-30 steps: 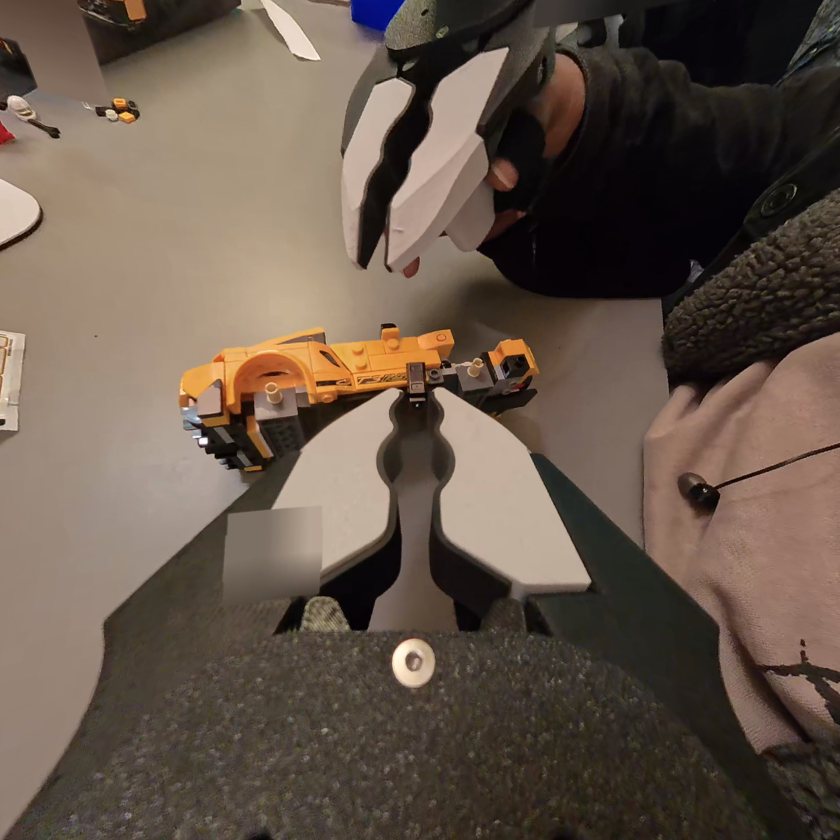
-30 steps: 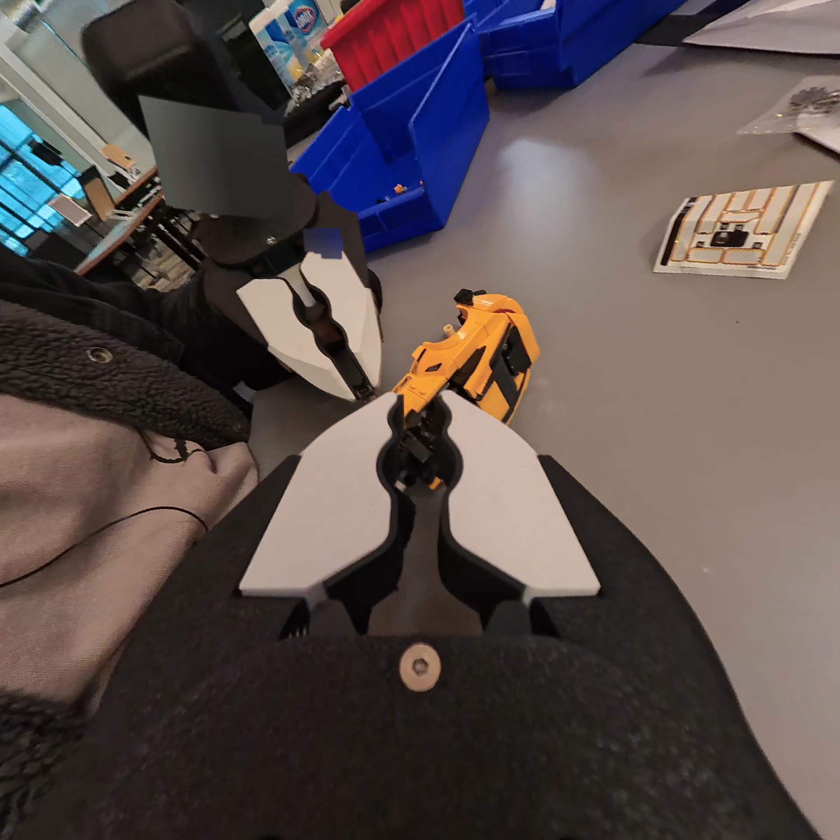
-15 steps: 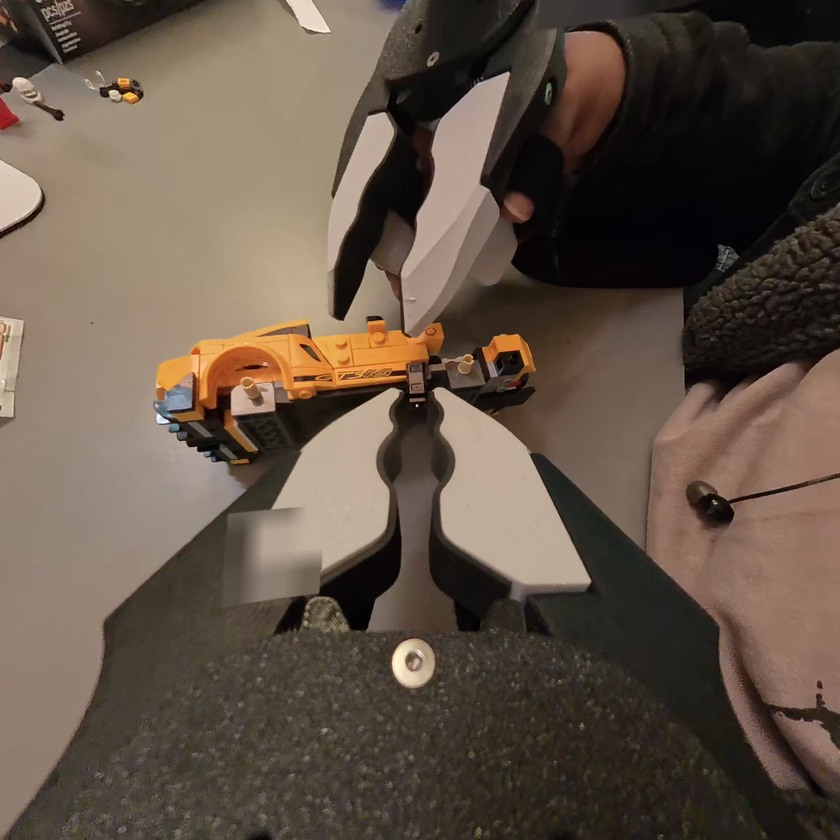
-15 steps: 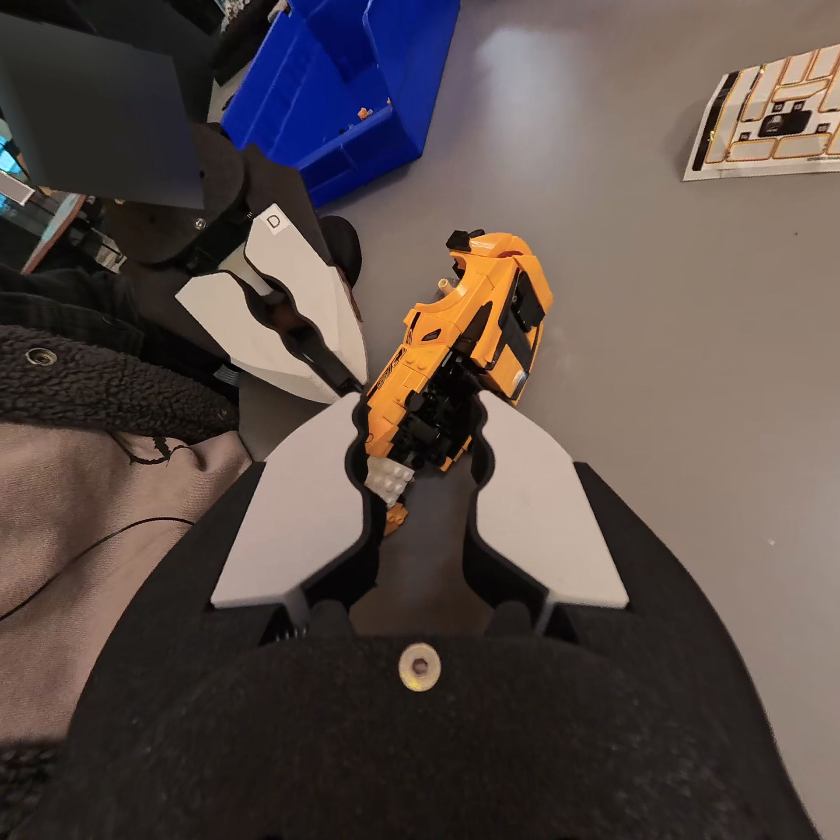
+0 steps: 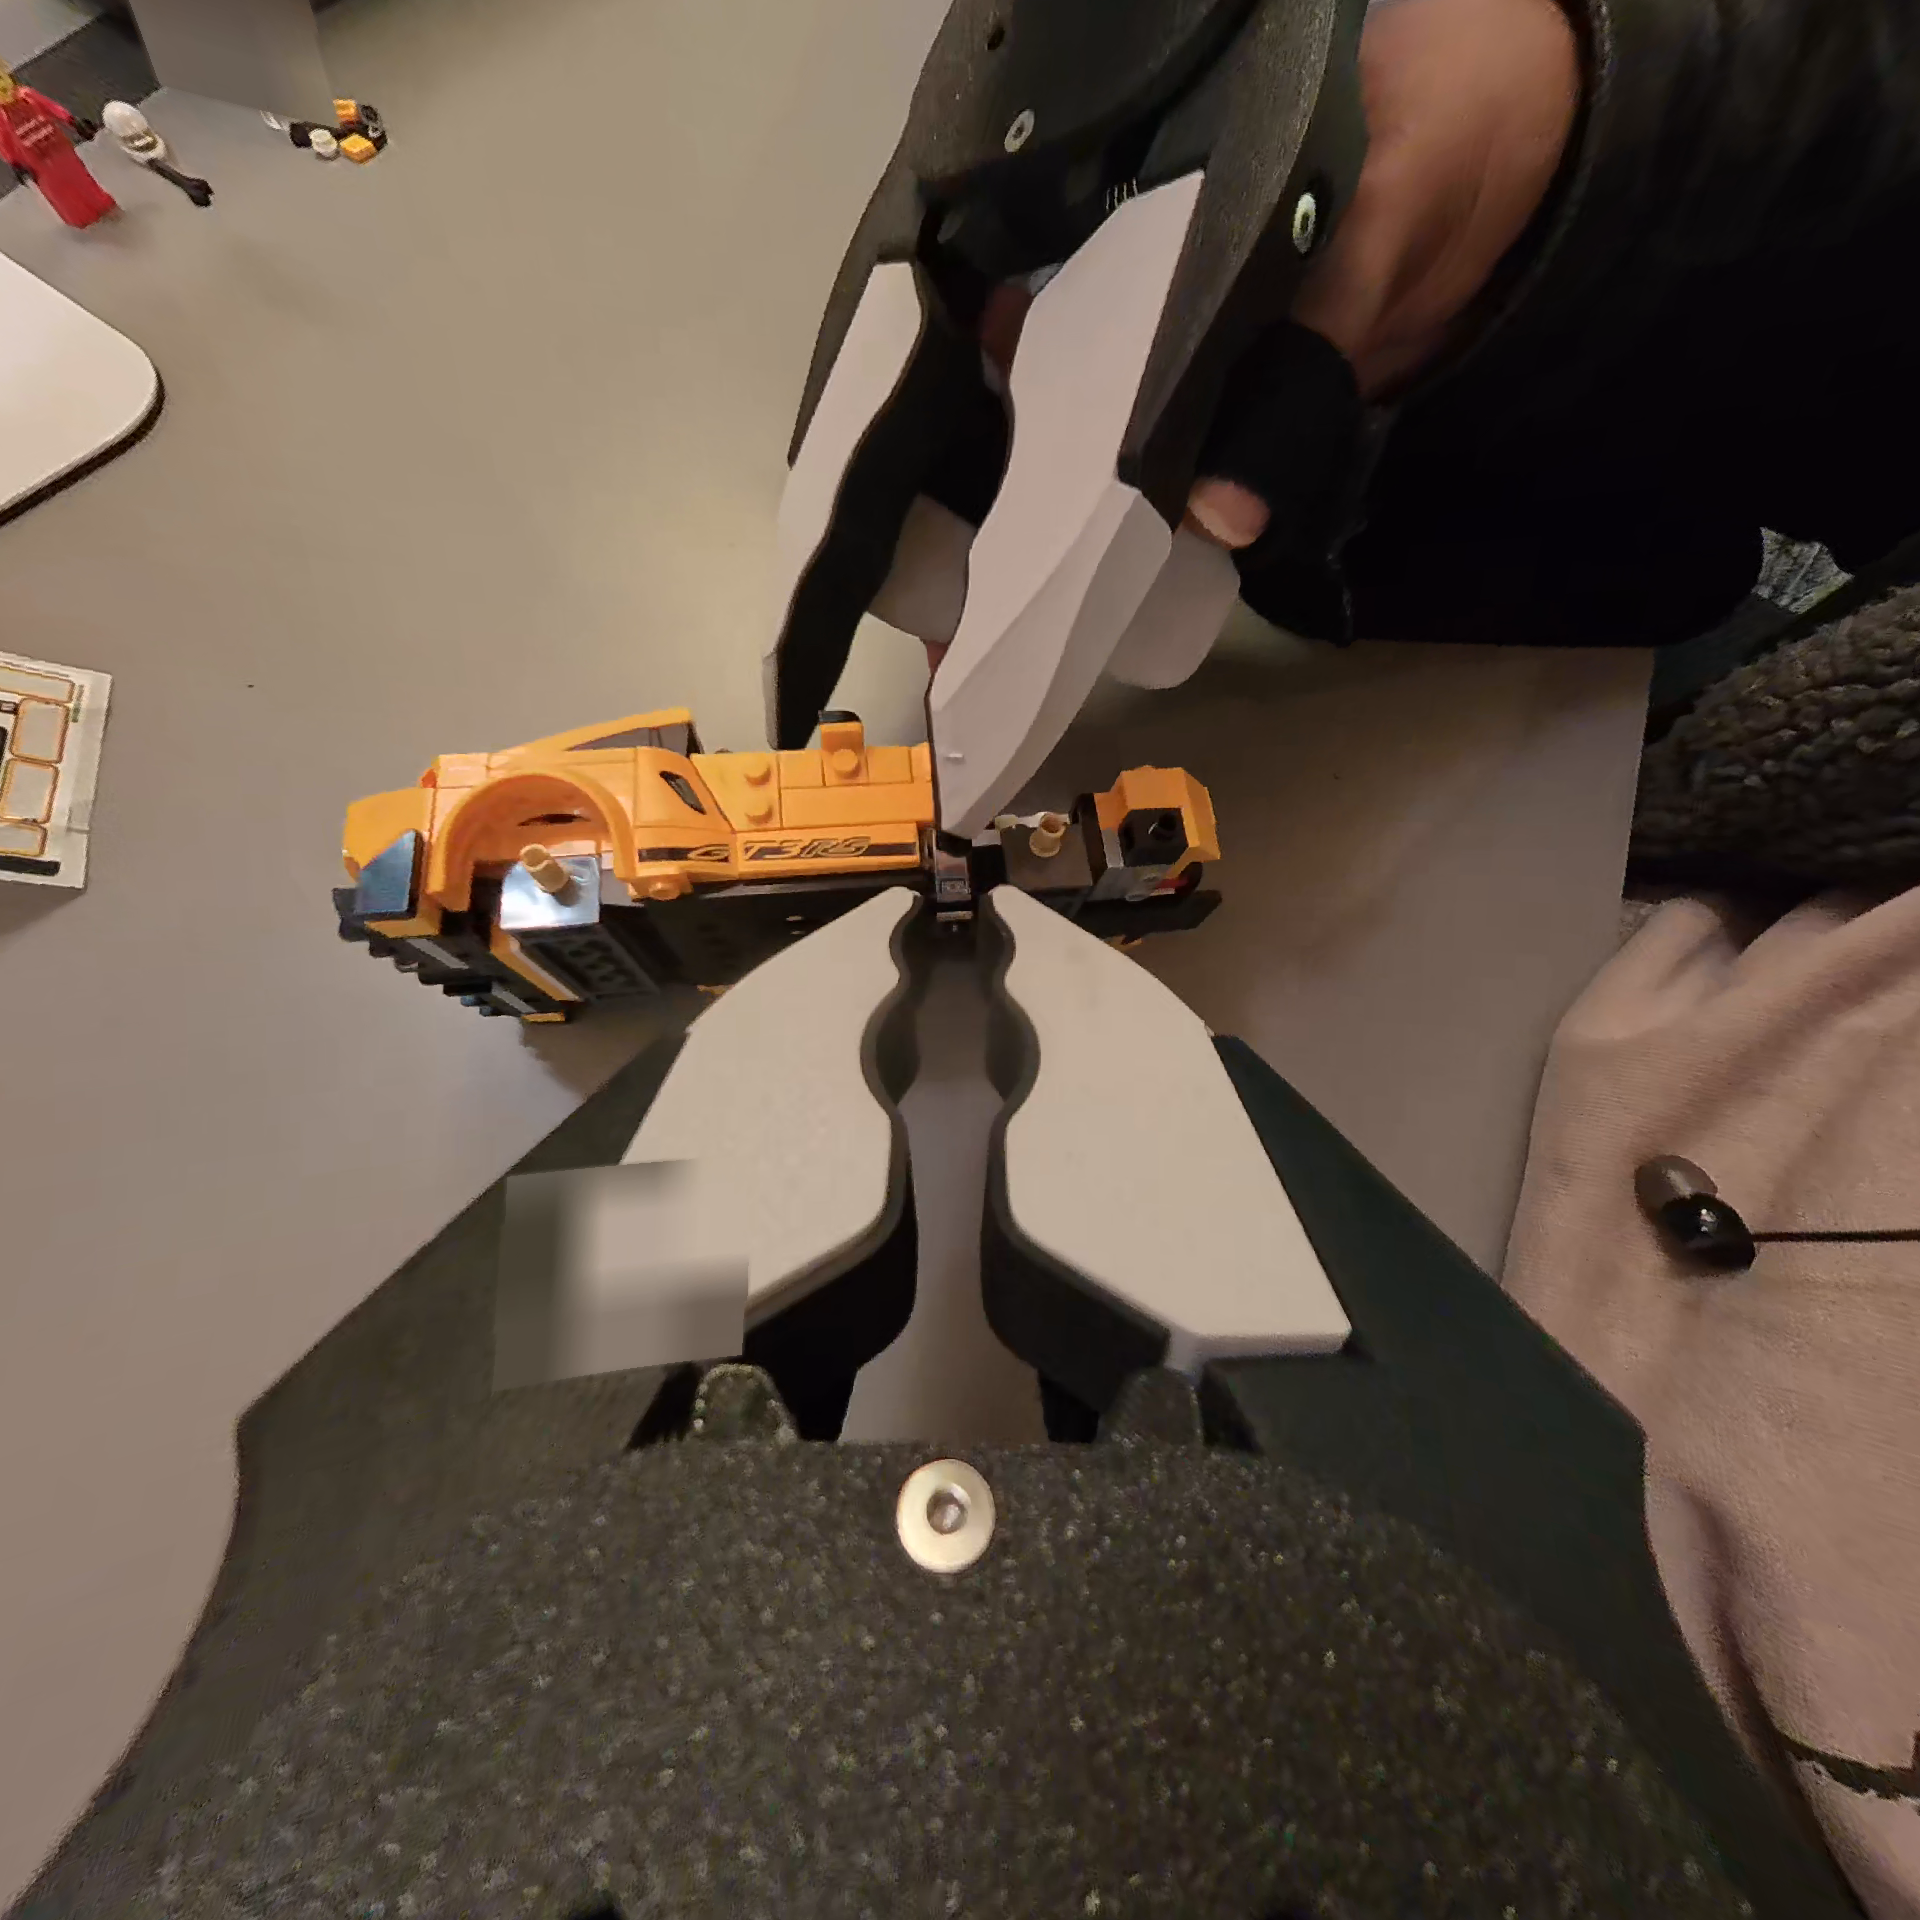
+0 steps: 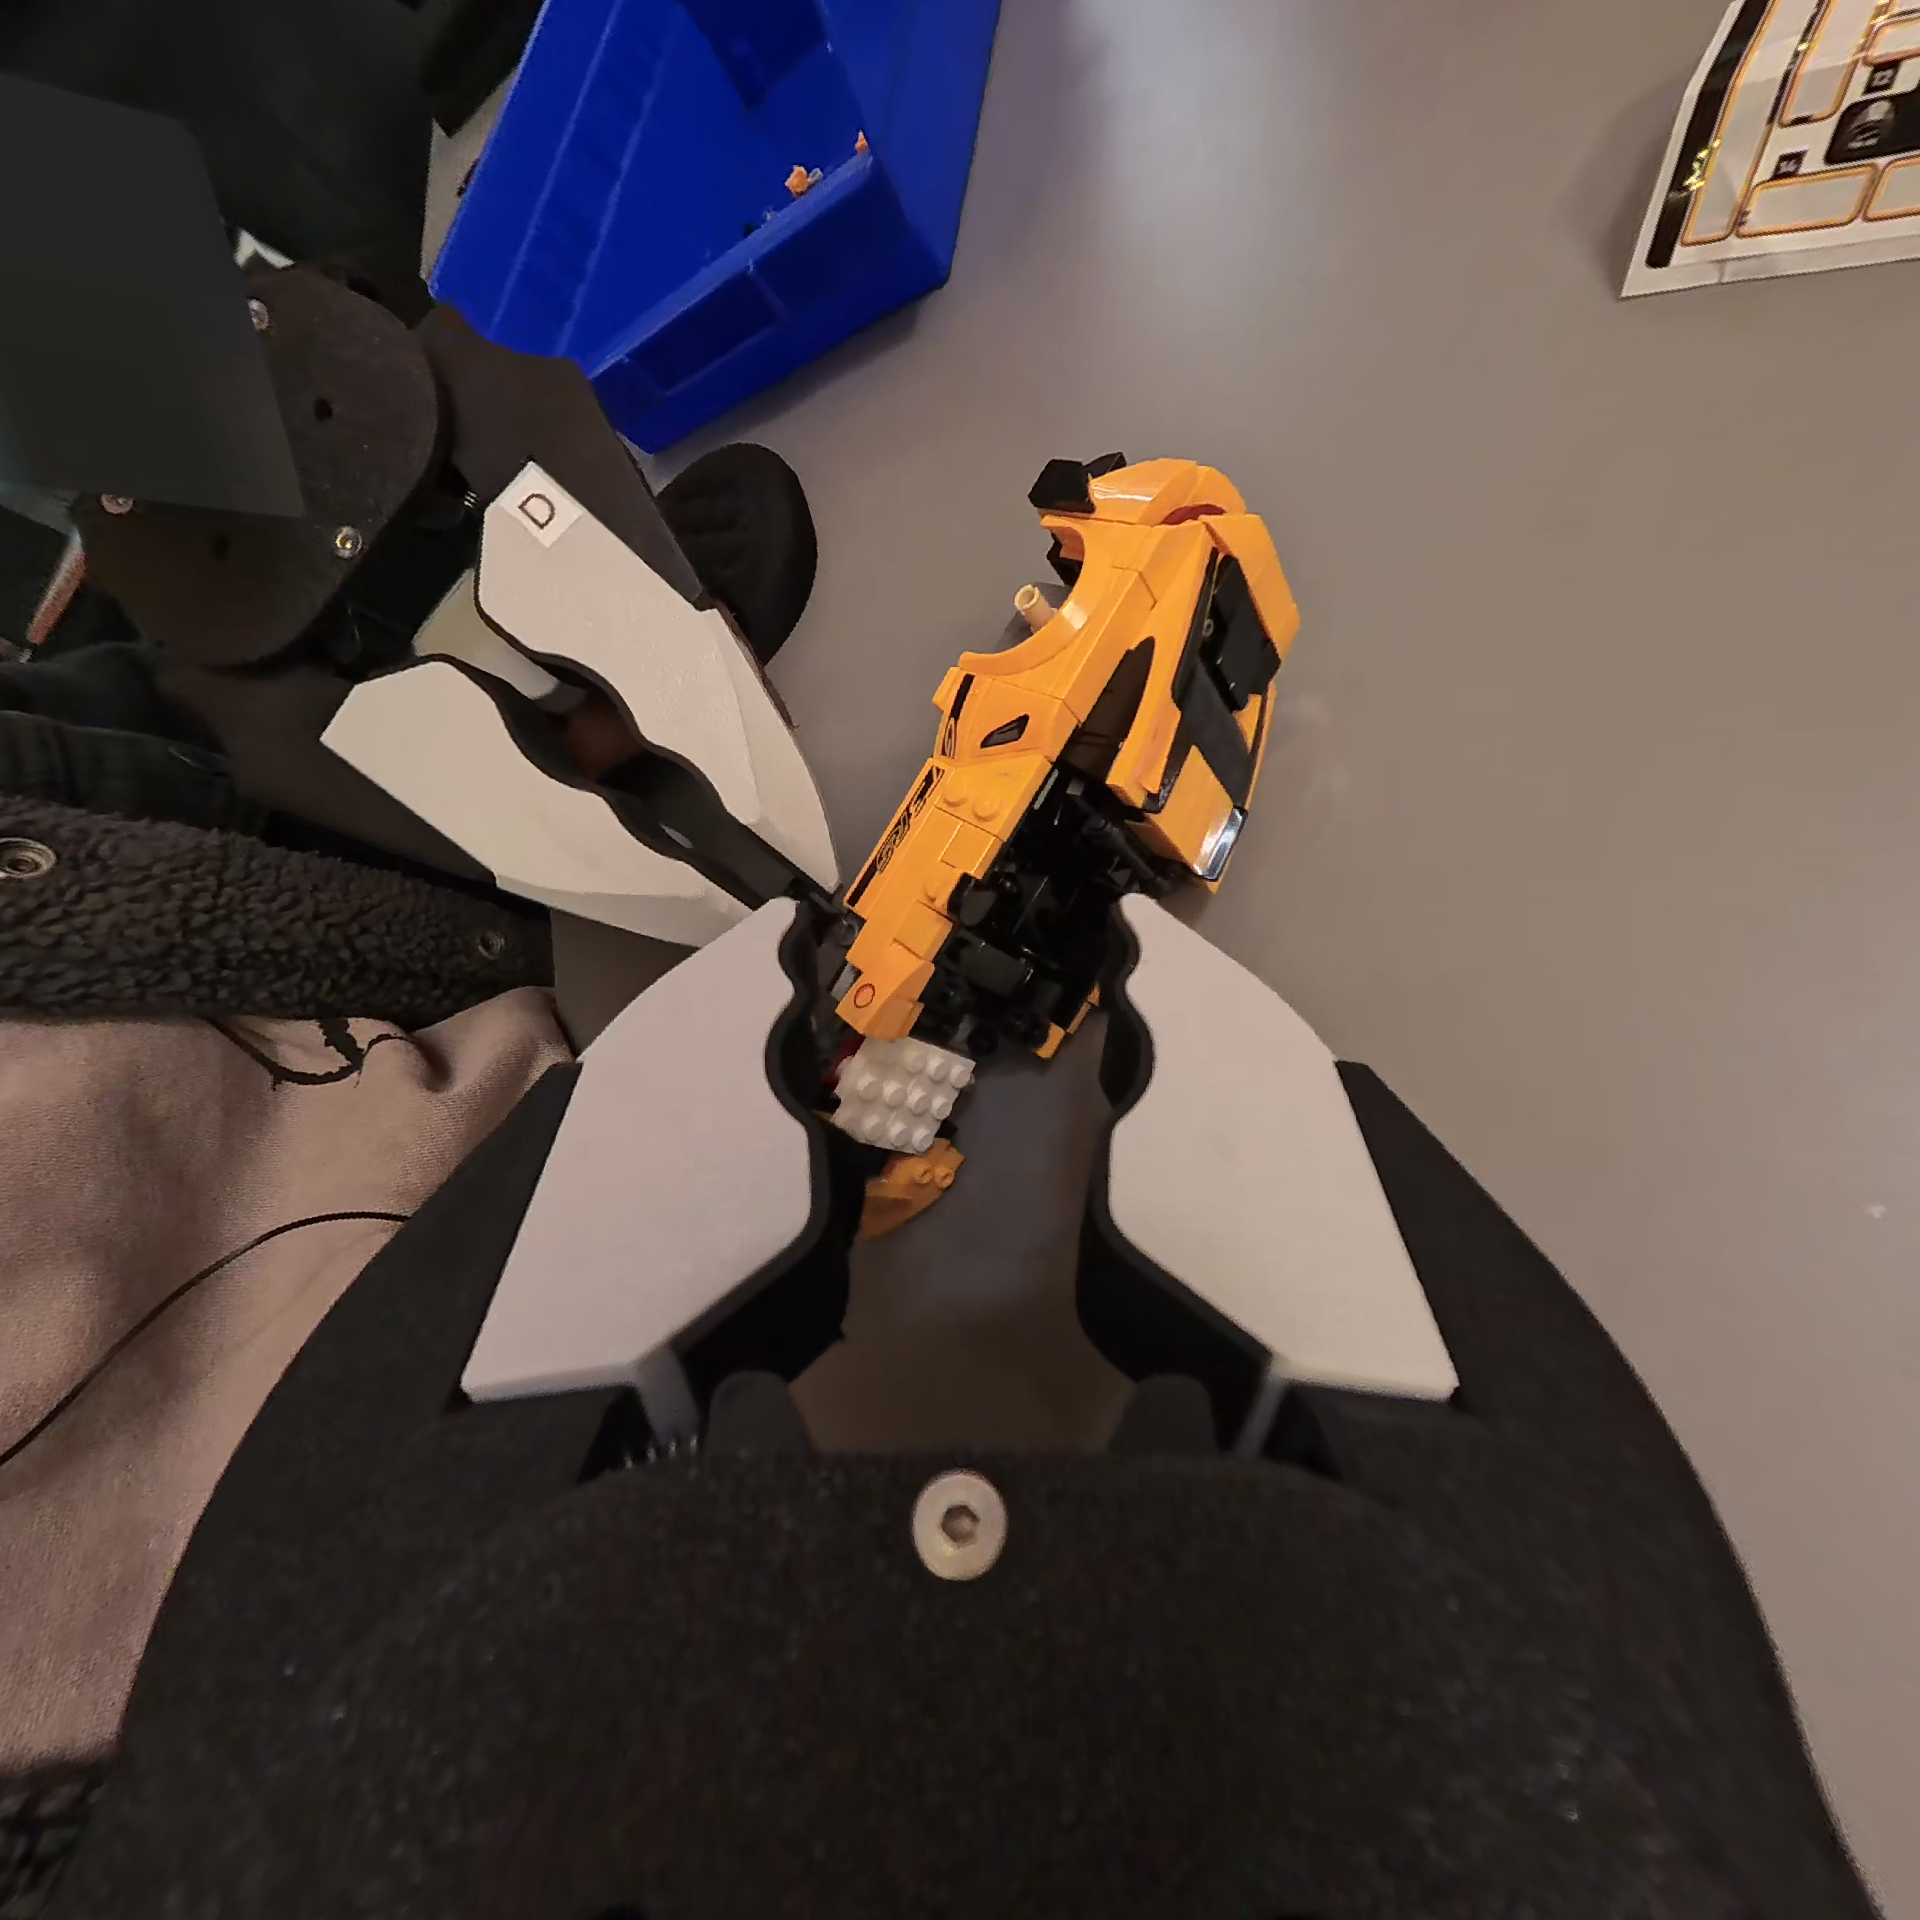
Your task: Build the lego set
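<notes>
The orange lego car [image 5: 665, 831], a glossy, studded plastic body with black underparts, lies on the smooth matte grey surface [image 5: 416, 468] just past the left tongs [image 5: 951, 904]. Those tongs, flat pale-grey fingers with wavy inner edges on a speckled black foam body, are pinched nearly closed on a small dark piece on the car's near side. In the right wrist view the right tongs [image 6: 961, 935] stand wide apart around the car's rear, one finger on each side; whether they touch it I cannot tell. A white studded plate [image 6: 904, 1096] sits at the car's tail between them. A shiny blue plastic bin [image 6: 727, 208] lies at 11 o'clock, a paper sticker sheet [image 6: 1787, 135] at 1 o'clock.
</notes>
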The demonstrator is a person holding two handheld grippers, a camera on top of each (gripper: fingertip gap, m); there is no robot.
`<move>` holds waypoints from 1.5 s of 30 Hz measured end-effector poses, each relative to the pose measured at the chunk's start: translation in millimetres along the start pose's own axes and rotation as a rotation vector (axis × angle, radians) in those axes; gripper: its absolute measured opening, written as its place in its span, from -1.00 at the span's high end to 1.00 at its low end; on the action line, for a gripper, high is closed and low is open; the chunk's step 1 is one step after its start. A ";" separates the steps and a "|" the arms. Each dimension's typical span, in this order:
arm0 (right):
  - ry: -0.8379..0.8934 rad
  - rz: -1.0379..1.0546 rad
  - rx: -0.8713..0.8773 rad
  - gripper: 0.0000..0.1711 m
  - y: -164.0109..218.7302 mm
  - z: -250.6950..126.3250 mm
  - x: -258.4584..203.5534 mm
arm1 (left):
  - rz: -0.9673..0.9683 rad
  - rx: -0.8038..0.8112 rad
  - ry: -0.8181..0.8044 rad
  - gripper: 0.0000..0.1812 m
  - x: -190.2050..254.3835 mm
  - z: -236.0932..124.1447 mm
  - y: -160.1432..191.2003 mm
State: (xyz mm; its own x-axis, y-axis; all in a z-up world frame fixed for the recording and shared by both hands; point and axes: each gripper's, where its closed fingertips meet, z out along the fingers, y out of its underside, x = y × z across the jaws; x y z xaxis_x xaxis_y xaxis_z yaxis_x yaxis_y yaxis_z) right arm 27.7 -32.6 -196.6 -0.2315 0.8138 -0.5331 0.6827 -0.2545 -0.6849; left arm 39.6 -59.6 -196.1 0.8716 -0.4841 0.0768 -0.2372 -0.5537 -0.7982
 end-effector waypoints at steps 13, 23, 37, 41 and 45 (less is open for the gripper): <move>-0.049 0.058 0.012 0.44 -1.9 -1.8 -1.3 | 0.019 -0.062 -0.063 0.92 -1.5 6.0 -6.6; -0.078 0.069 0.003 0.47 0.2 -2.9 -4.6 | 0.038 -0.086 -0.086 0.92 -1.2 5.5 -6.7; -0.071 0.075 -0.006 0.48 1.7 0.7 -4.0 | 0.036 -0.113 -0.090 0.92 -1.9 3.4 -2.8; -0.071 0.077 -0.007 0.47 1.9 1.0 -3.5 | 0.035 -0.116 -0.089 0.92 -2.6 4.3 -2.1; -0.093 0.097 -0.013 0.48 3.2 1.7 -3.9 | 0.038 -0.121 -0.087 0.92 -3.1 4.6 -1.9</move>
State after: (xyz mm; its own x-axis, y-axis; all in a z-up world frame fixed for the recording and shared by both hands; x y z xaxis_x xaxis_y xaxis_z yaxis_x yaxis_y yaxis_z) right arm 29.6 -37.5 -197.5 -0.2270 0.7333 -0.6409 0.7138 -0.3225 -0.6217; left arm 39.3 -53.9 -197.5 0.8936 -0.4487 -0.0081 -0.3161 -0.6166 -0.7210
